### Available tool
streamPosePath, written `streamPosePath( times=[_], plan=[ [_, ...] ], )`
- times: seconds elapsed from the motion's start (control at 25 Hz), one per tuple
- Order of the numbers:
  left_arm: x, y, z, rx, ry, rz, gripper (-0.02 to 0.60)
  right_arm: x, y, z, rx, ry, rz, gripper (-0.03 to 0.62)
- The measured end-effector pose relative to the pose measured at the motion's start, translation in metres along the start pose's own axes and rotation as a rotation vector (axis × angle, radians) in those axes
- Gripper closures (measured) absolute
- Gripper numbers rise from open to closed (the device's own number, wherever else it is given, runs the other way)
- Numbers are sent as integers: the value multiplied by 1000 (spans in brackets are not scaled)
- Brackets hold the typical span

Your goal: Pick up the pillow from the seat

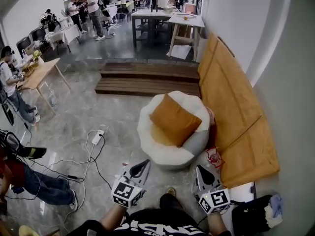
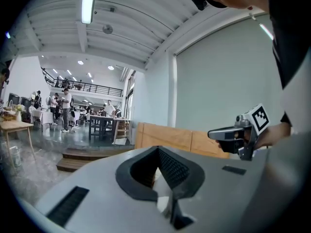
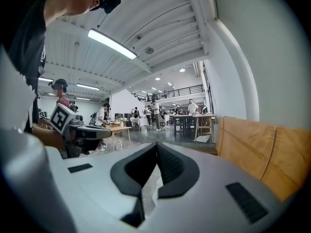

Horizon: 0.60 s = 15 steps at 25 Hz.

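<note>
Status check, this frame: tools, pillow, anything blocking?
Both shut and empty: left tool, right tool. Orange pillow lies untouched on white seat. Nothing between tools and pillow.

L gripper [image 1: 141, 166] & R gripper [image 1: 203, 171] side by side — jaws closed, empty.

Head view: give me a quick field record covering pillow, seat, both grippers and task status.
pillow: orange, lying tilted on the seat, untouched
seat: white, round, on the floor beside the wooden panels
left gripper: shut, empty, apart from the pillow
right gripper: shut, empty, apart from the pillow
task status: pillow not yet picked up
</note>
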State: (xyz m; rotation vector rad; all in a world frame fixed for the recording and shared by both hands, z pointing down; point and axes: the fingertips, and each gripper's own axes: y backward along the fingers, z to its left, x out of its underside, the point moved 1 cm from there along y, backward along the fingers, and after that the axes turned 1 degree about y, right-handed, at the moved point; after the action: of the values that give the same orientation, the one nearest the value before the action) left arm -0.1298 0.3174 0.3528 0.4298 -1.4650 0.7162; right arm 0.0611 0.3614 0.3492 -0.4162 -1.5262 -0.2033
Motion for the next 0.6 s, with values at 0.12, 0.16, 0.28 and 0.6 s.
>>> streamPosePath(
  times=[0.12,0.16,0.28,0.6],
  plan=[
    [-3,-21,3,-9,-10,-6,572,-2,-11,-19,-5,-3,-2,572],
    [-3,-29,6,-11,-17,-12,574,-4,-16,-26,-8,-3,-6,572],
    [-5,-55,15,-17,-30,-28,574,-9,-33,-50,-10,-5,-12,572],
    [-23,-120,22,-47,-28,-44,574,-14,-68,-106,-37,1,-18,572]
  ],
)
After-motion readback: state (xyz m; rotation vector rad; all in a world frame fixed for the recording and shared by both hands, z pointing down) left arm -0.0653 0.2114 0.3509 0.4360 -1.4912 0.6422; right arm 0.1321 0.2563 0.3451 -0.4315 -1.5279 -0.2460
